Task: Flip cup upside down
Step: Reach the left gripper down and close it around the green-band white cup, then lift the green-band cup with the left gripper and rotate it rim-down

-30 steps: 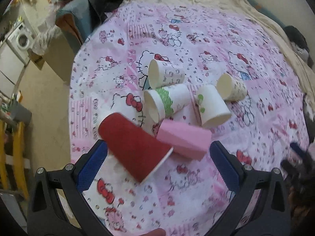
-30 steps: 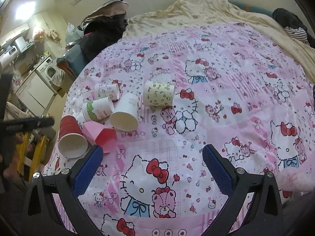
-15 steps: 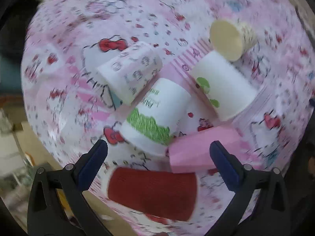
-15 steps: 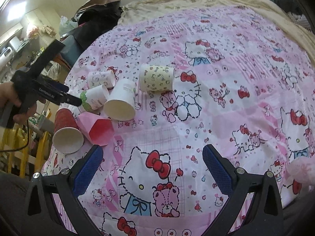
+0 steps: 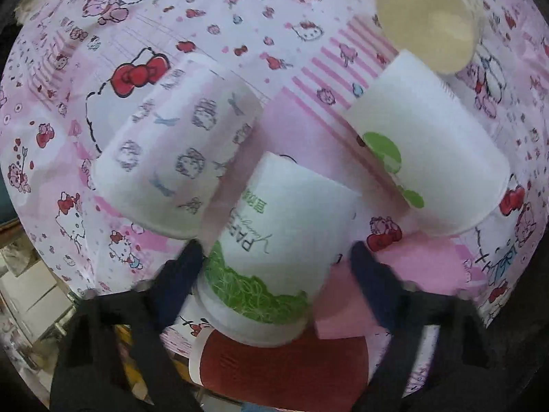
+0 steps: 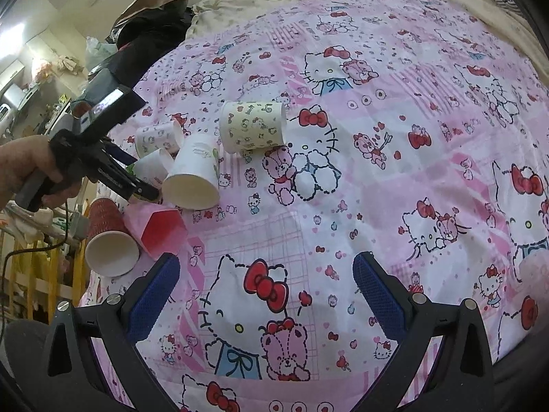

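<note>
We see the pink cartoon-print bedspread (image 6: 343, 178) under everything. On it, six paper cups lie tipped in a cluster. The green-banded cup (image 5: 274, 247) sits at the cluster's middle, the red cup (image 5: 284, 367) just beside its rim. Our left gripper (image 5: 274, 271) straddles the green-banded cup, fingers spread either side, not yet clenched. Our right gripper (image 6: 266, 295) hangs released, well apart from that cup.

We see the left gripper's fingers (image 5: 187, 274) smeared by blur, so contact with the green-printed cup (image 5: 274, 240) is unclear. That cup covers part of the red cup (image 5: 284, 367). The cream cup (image 5: 425, 17) is cut off by the left view's top edge.
</note>
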The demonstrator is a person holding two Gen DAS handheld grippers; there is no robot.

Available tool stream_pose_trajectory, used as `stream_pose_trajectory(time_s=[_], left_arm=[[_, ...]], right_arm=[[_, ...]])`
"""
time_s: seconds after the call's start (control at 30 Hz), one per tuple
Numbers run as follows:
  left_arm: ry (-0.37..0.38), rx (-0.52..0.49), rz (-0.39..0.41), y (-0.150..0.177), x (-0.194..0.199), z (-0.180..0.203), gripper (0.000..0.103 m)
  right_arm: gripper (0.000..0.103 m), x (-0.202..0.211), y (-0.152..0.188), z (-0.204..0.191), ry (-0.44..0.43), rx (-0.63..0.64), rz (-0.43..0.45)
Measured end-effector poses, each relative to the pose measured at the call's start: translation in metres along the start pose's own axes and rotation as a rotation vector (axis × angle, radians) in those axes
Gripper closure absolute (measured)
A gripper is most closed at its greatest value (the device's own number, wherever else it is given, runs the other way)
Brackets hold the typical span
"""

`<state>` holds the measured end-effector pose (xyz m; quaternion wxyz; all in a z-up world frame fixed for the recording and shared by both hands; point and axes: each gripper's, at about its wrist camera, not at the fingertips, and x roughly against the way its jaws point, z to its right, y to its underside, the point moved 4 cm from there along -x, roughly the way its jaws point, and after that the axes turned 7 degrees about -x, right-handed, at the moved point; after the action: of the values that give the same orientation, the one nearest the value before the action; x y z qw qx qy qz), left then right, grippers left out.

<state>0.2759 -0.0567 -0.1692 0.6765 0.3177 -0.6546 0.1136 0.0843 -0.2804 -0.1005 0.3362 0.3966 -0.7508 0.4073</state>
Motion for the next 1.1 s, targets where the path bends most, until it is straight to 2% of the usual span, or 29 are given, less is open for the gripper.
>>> stream_pose_trajectory(time_s=[0.17, 0.27, 0.37, 0.4, 0.53, 0.6, 0.67, 0.73, 0.87, 1.1], left_arm=[[0.010, -0.051, 0.036, 0.008, 0.005, 0.018, 0.037], [-0.025, -0.039, 0.057, 0.021, 0.014, 0.020, 0.039], [-0.049, -0.006, 0.116, 0.038, 0.037, 0.021, 0.039], [-0.058, 0.008, 0.135, 0.030, 0.050, 0.018, 0.039], [-0.066, 0.134, 0.255, 0.049, 0.090, 0.013, 0.039], [-0.058, 0.205, 0.318, 0.047, 0.099, 0.018, 0.039], [-0.033, 0.292, 0.376, 0.058, 0.116, 0.025, 0.039], [-0.001, 0.357, 0.413, 0.063, 0.116, 0.034, 0.039], [0.050, 0.483, 0.451, 0.090, 0.111, 0.060, 0.039], [0.191, 0.677, 0.487, 0.128, 0.090, 0.098, 0.038]], right_arm=[[0.000, 0.001, 0.001, 0.000, -0.008, -0.004, -0.004], [0.000, 0.003, 0.000, 0.000, -0.007, -0.003, 0.004], [0.000, 0.005, 0.000, -0.003, -0.015, 0.003, 0.009], [0.000, 0.006, 0.000, -0.004, -0.015, 0.009, 0.013], [0.000, 0.011, 0.001, -0.009, -0.020, 0.029, 0.029], [0.000, 0.013, 0.001, -0.011, -0.018, 0.037, 0.039], [0.000, 0.016, 0.001, -0.011, -0.015, 0.040, 0.052], [0.000, 0.020, 0.001, -0.011, -0.009, 0.044, 0.066], [0.000, 0.028, 0.001, -0.010, -0.008, 0.048, 0.091], [0.000, 0.037, 0.004, -0.011, -0.005, 0.070, 0.120]])
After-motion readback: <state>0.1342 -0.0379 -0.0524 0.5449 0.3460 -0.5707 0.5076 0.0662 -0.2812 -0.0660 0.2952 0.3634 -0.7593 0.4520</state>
